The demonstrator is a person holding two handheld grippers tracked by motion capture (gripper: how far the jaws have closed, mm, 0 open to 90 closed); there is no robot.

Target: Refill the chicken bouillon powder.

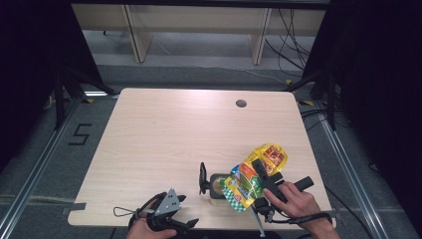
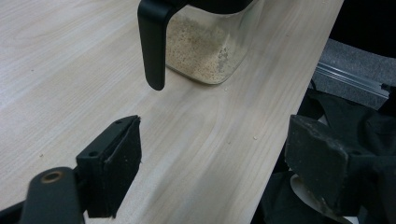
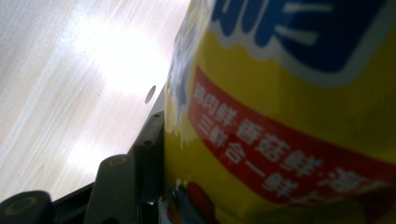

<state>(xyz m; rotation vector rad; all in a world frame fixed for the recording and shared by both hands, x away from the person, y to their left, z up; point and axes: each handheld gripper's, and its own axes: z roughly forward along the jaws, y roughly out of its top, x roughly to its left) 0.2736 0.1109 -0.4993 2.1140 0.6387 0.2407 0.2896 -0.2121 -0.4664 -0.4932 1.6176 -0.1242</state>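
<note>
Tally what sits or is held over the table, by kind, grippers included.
Grippers: 2, left gripper open and right gripper shut on the pouch
Yellow pouch: 1
Clear jar of granules with a black handle: 1
Total: 4

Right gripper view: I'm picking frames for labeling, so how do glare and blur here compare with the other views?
Right gripper view: glare whitens the table, and the close yellow bag is blurred. Left gripper view: the jar is fairly sharp, evenly lit. High view: dark surroundings.
</note>
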